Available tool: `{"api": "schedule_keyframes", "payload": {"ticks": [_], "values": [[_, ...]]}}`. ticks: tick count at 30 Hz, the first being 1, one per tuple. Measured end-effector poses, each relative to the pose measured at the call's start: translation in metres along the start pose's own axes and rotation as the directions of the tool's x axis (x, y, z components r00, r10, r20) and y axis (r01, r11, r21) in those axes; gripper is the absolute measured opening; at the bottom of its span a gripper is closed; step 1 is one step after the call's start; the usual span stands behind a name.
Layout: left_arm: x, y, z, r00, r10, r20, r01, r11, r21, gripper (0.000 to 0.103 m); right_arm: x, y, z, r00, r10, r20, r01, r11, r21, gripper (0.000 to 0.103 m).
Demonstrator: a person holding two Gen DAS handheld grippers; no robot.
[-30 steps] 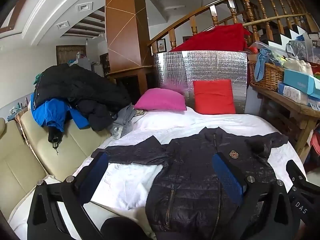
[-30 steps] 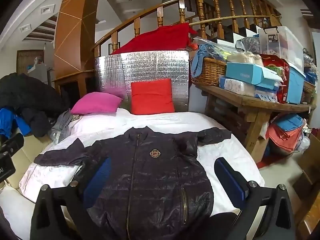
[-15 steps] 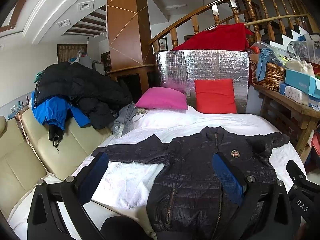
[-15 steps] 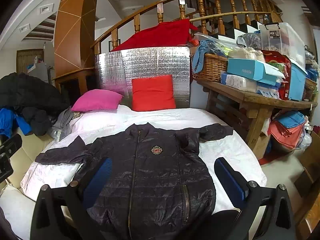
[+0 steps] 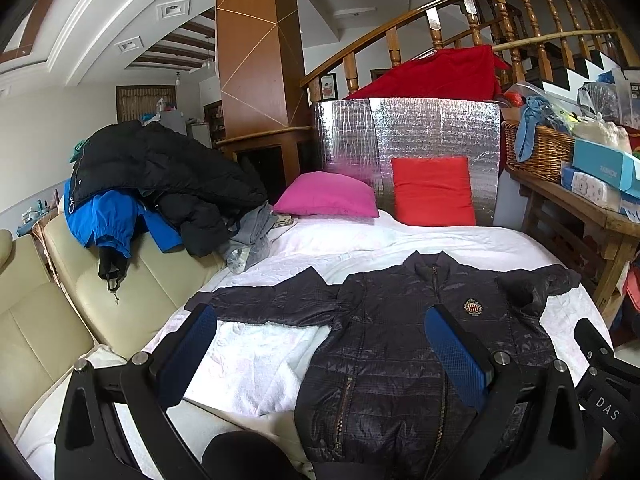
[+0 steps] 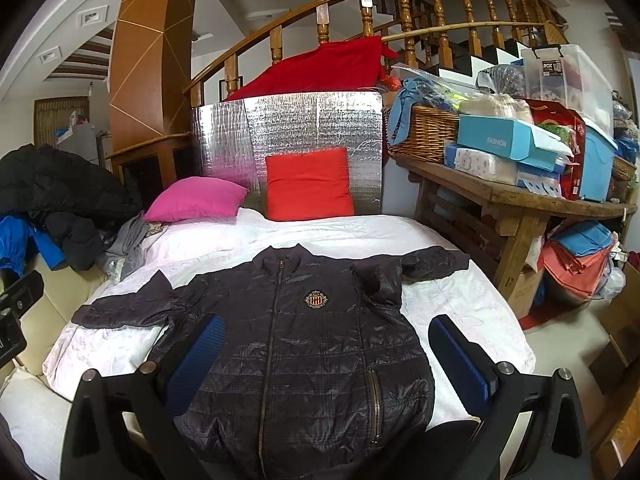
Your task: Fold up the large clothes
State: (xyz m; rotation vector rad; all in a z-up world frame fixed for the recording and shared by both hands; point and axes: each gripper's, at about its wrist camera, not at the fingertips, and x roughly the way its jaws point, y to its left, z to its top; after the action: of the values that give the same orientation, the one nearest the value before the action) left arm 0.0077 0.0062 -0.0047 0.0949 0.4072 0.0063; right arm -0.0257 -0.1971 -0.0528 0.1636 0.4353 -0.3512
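Note:
A dark quilted jacket lies flat, front up and zipped, on the white bed, with a crest badge on its chest. Its left sleeve stretches out sideways; its right sleeve is bunched near the bed's right edge. My left gripper hovers open above the jacket's left half, holding nothing. My right gripper is open too, above the jacket's lower body, its blue pads wide apart.
A pink pillow and a red pillow lean against a silver foil panel at the bed's head. Coats are piled on a cream sofa at left. A cluttered wooden table stands at right.
Both views have shifted slightly: the jacket sits a little lower and farther in frame, as both grippers lifted or drew back a little. The jacket has not moved.

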Motion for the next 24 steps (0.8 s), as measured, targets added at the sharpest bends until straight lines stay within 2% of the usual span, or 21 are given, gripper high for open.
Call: {"api": "schedule_keyframes", "payload": {"ticks": [24], "values": [[0.0023,-0.0016,-0.0021,1.0,0.004,-0.007,-0.004,1.0,0.007,0.103,0.0042,-0.0003,-0.0009,1.0,0.001,-0.007,-0.001,1.0,0.005,0.103]]}}
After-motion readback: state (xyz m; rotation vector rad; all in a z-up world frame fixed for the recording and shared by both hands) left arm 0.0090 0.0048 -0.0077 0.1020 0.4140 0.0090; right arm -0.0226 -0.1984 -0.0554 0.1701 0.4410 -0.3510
